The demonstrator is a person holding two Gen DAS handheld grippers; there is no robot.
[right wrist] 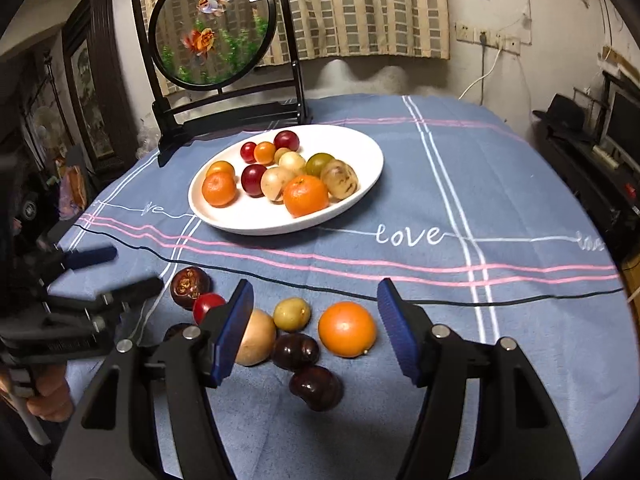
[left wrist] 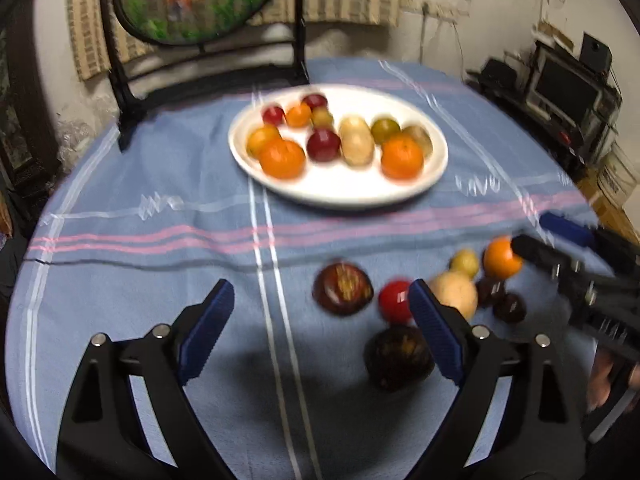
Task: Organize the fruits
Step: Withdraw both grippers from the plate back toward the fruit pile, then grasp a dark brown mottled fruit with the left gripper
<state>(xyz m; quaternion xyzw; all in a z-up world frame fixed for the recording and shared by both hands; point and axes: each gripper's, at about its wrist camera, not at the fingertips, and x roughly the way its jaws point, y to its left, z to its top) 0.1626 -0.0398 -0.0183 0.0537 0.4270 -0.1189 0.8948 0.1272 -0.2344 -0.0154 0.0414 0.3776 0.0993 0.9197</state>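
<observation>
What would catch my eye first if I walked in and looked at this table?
Probably the white plate in the middle of the blue tablecloth, heaped with oranges, red plums and pale fruits. Behind it stands a round goldfish screen in a black frame. Nearer the camera, loose fruit lies on the cloth, including a bright orange, with the open right gripper just above it and the open left gripper alongside.

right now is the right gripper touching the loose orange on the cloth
Apart. The right wrist view shows the orange lying between the open right gripper fingers, blue cloth visible on both sides.
</observation>
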